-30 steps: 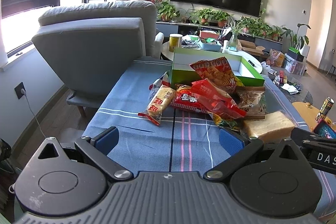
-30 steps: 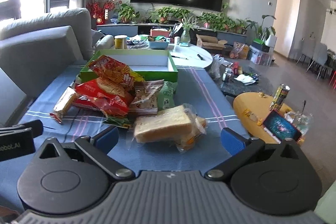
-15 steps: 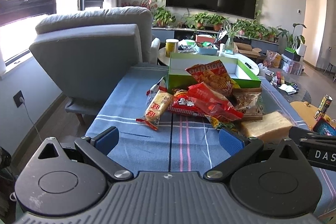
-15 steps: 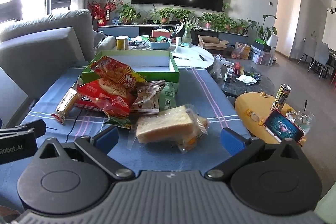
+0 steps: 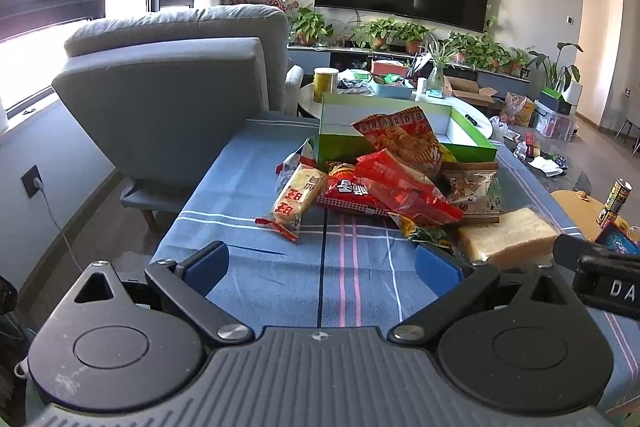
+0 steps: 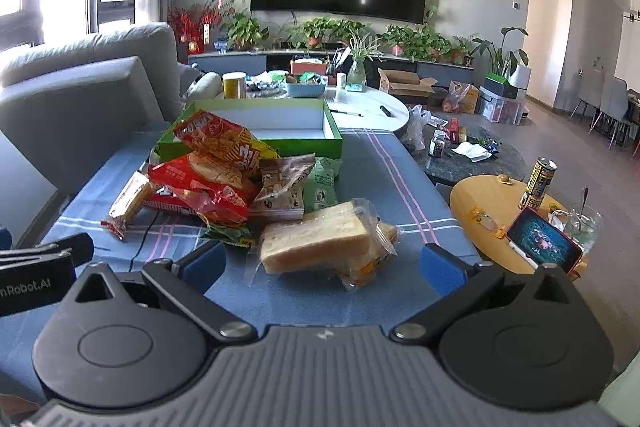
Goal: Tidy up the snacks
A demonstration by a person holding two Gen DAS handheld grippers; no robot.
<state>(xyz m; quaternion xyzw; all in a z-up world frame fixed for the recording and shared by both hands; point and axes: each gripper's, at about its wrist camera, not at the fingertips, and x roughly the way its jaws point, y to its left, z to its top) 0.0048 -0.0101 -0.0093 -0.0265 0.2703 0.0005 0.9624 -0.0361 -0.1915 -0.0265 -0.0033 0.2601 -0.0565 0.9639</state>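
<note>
While both grippers hang over the near edge of the blue striped tablecloth [image 5: 248, 195], the scene reads, left to right:

Left gripper [image 5: 320, 263]: jaws apart, nothing between them, aimed at the cloth short of the pile.
Rice-cracker packet [image 5: 298, 197]: pale, long, red printing, lying at the pile's left edge.
Red snack bags [image 5: 396, 183]: crinkled, overlapping, heaped mid-table against the box front.
Green box [image 6: 256, 121]: open, white inside, behind the pile; interior looks bare, one orange-red bag [image 6: 218, 139] leaning on its front wall.
Bagged bread [image 6: 316, 243]: sliced loaf in clear wrap, nearest item.
Right gripper [image 6: 322, 261]: jaws wide, not touching the bread just ahead.
</note>
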